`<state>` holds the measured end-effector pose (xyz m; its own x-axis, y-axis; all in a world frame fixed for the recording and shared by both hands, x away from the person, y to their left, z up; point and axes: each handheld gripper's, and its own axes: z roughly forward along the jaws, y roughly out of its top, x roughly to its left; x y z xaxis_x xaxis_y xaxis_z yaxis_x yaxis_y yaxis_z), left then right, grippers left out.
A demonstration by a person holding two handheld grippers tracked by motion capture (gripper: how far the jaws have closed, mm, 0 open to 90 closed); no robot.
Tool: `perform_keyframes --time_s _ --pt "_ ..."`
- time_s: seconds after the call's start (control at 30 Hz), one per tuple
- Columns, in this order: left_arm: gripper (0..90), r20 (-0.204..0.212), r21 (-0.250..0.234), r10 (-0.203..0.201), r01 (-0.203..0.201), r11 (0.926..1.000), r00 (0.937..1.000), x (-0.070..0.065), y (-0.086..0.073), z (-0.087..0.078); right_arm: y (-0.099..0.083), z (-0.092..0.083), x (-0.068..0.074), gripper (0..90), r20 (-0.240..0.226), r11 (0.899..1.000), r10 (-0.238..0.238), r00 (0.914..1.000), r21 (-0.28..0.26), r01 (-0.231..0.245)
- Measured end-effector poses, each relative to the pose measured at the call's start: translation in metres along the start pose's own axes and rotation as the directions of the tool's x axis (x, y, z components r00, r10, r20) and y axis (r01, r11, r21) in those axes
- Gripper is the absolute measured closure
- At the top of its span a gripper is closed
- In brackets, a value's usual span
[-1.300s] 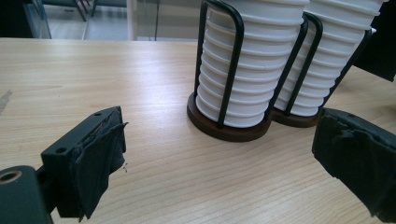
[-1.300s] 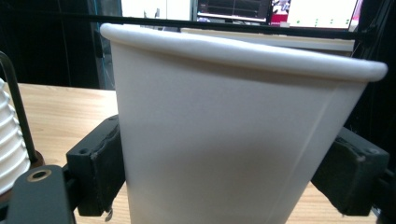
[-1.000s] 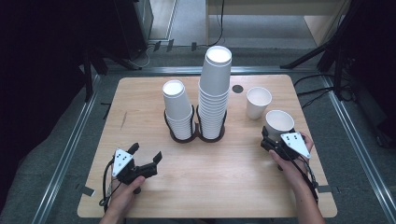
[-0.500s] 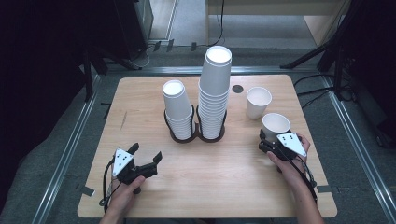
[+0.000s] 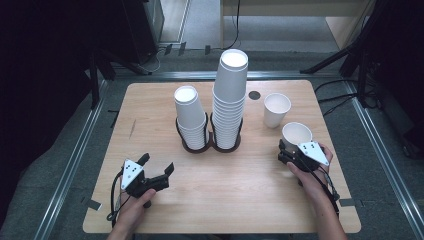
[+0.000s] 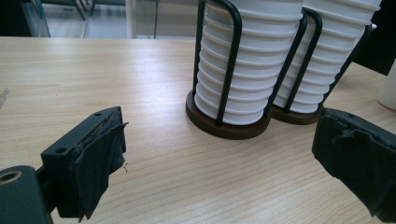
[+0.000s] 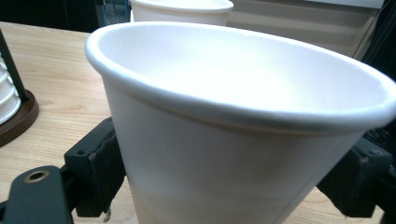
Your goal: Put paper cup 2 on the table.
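Observation:
A white paper cup [image 5: 296,135] [image 7: 233,116] stands at the right of the wooden table [image 5: 240,200], between the jaws of my right gripper [image 5: 290,150] [image 7: 224,186]. Both black pads [image 7: 105,163] still lie against its lower wall, though the jaws have just been opening. My left gripper [image 5: 157,163] [image 6: 215,158] rests at the front left, open wide with nothing between its pads [image 6: 100,158]. It faces two stacks of white cups, a short one [image 5: 190,115] [image 6: 247,70] and a tall one [image 5: 230,95] [image 6: 327,60].
Both stacks sit in a black wire holder with brown bases [image 5: 207,146] [image 6: 224,128] at mid table. A second loose cup [image 5: 276,109] [image 7: 182,11] stands behind the held one. A small dark disc [image 5: 254,95] lies near it. Metal rails [image 5: 75,160] flank the table.
My right hand has brought the cup a little nearer and lower, down onto the table. The left hand and the stacks have not moved.

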<state>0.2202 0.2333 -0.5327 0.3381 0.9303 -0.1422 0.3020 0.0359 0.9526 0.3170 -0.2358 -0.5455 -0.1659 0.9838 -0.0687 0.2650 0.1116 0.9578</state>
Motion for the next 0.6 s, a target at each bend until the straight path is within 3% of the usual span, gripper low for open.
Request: perform_keyframes --time_s 0.3,0.6 --pt "2.8 0.000 0.001 -0.005 0.005 1.0000 1.0000 0.001 0.000 0.000 0.004 -0.001 -0.002 0.1 -0.049 0.998 0.054 0.9973 -0.005 -0.055" --pt "2.8 -0.009 -0.014 -0.013 0.013 0.9998 0.9999 -0.001 0.005 -0.003 0.011 -0.013 -0.006 0.0 -0.055 0.997 0.071 0.9959 -0.005 -0.072"
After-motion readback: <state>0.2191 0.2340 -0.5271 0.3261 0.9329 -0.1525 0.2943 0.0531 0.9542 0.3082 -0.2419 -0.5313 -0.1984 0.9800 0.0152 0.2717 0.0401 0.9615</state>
